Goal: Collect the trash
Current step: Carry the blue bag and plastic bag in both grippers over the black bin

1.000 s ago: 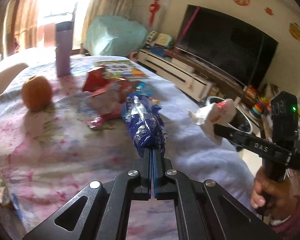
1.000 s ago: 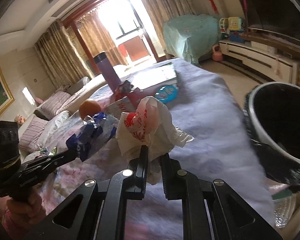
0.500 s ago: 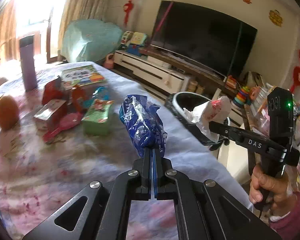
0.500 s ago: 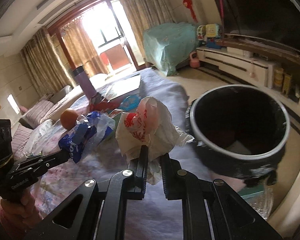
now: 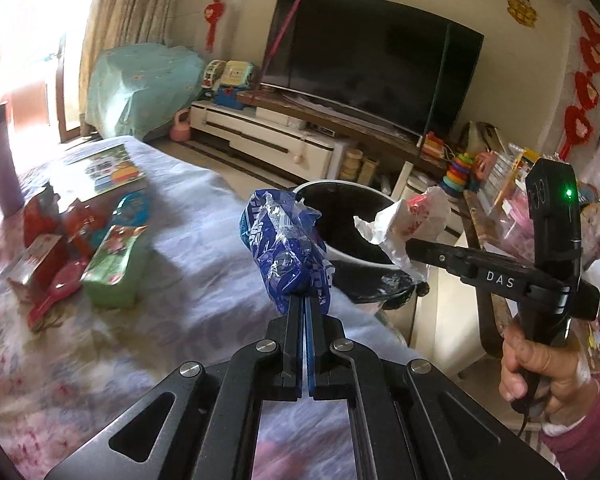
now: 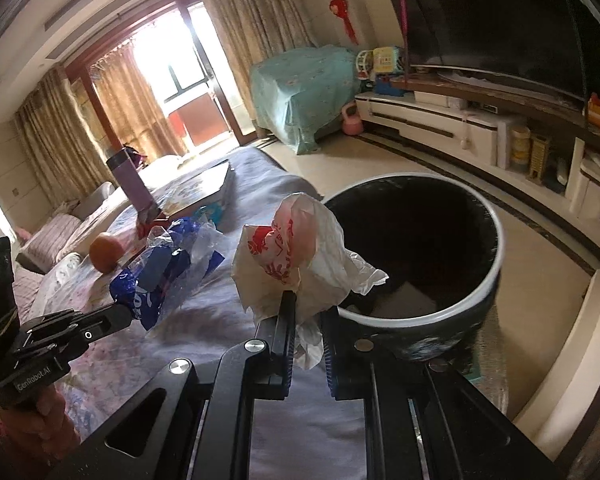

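- Left tongs (image 5: 303, 300) clamped tight on blue wrapper (image 5: 286, 254), raised off tabletop (image 5: 204, 280) beside bin (image 6: 476, 296).
- Right tongs (image 6: 306, 312) nipped on white wrapper (image 6: 296, 256), held at bin rim for dropping.

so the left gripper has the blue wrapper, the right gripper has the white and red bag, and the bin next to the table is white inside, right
Not quite. The bin is black inside, with only its rim white, as the right wrist view shows. The rest holds: the left gripper is shut on the blue wrapper, and the right gripper is shut on the white and red bag.
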Tool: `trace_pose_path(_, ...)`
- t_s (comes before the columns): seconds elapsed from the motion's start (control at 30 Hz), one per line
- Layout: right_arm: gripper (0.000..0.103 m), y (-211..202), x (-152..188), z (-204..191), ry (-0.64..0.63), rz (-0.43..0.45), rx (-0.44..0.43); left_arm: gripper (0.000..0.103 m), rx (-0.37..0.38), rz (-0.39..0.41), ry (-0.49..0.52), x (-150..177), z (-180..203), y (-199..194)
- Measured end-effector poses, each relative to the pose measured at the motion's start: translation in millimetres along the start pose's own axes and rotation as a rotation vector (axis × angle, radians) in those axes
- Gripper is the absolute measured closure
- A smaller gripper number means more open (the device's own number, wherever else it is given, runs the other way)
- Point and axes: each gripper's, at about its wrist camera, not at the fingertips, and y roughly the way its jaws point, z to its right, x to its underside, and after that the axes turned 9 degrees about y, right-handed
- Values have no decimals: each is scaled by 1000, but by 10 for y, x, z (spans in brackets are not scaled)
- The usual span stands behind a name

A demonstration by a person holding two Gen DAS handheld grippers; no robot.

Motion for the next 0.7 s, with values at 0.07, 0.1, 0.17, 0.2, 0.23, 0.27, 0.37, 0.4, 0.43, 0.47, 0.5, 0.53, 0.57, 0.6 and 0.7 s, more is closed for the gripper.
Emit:
trace_pose_path(0.07, 91, -7, -33, 64, 6, 1, 12, 103, 6, -4, 3, -46, 35, 81)
trace_pose_path(0.1, 91, -14, -36, 85, 8, 3, 16, 103, 9, -6, 4, -61, 44, 104)
trace_pose_path(0.17, 91, -35, -60, 132, 13, 6, 24, 103, 13, -11, 11, -95, 59, 166)
trace_pose_path(0.2, 91, -43, -64, 154, 14, 8, 28, 103, 14, -13, 14, -112, 75, 197)
trace_pose_path(0.23, 91, -49, -74, 166, 16, 9, 30, 103, 15, -17, 19, -133, 87, 230)
trace_pose_path(0.27, 91, -54, -88, 188, 19, 9, 32, 103, 16, -19, 21, -158, 110, 264)
trace_pose_path(0.37, 91, -59, -109, 237, 24, 10, 40, 103, 20, -26, 27, -193, 165, 346)
trace_pose_path(0.4, 91, -55, -112, 248, 25, 9, 41, 103, 22, -30, 29, -209, 175, 379)
trace_pose_path(0.43, 91, -42, -136, 290, 28, 7, 44, 103, 23, -33, 29, -237, 196, 412)
trace_pose_path(0.47, 91, -39, -141, 300, 30, 4, 47, 103, 25, -35, 29, -255, 213, 441)
trace_pose_path(0.5, 91, -29, -147, 316, 30, 1, 54, 103, 28, -38, 29, -269, 223, 465)
trace_pose_path(0.53, 91, -22, -152, 328, 31, -1, 59, 103, 31, -40, 30, -292, 228, 496)
trace_pose_path(0.57, 91, -9, -167, 340, 33, -4, 62, 103, 34, -41, 31, -306, 236, 510)
trace_pose_path(0.6, 91, -6, -174, 354, 36, -5, 62, 103, 37, -42, 33, -331, 250, 535)
trace_pose_path(0.7, 91, 6, -214, 393, 37, -8, 66, 103, 40, -45, 39, -383, 285, 589)
